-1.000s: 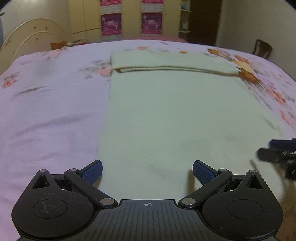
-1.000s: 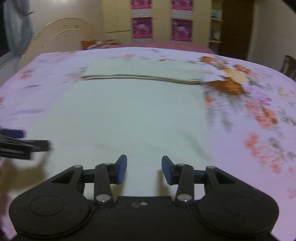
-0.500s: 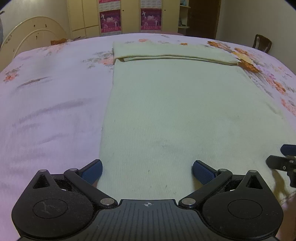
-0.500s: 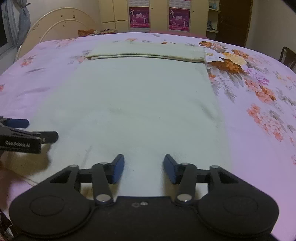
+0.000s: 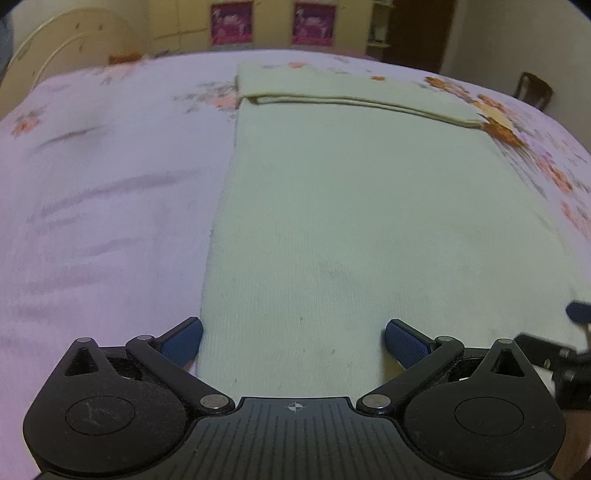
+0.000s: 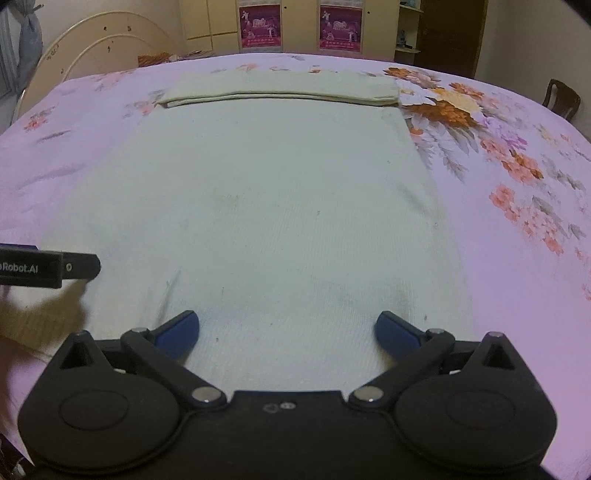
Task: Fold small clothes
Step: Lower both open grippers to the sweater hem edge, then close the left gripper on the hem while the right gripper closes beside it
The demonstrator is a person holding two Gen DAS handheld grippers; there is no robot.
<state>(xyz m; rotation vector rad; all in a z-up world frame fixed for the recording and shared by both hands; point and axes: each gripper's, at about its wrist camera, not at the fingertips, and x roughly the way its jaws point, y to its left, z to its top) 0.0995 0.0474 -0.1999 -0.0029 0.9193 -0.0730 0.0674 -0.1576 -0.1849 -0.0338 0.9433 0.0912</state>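
Dim indoor light, fisheye bending, slight blur

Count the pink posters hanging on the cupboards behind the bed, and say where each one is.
2. One poster hangs on the left cupboard door, the other poster to its right, both beyond the far edge of the bed. More may lie outside the view.

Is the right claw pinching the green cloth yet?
Apart. In the right wrist view the right gripper is wide open, with the cloth lying flat and unpinched between its fingers.

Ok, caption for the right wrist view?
Open right gripper over near edge of pale cloth on floral bedsheet.
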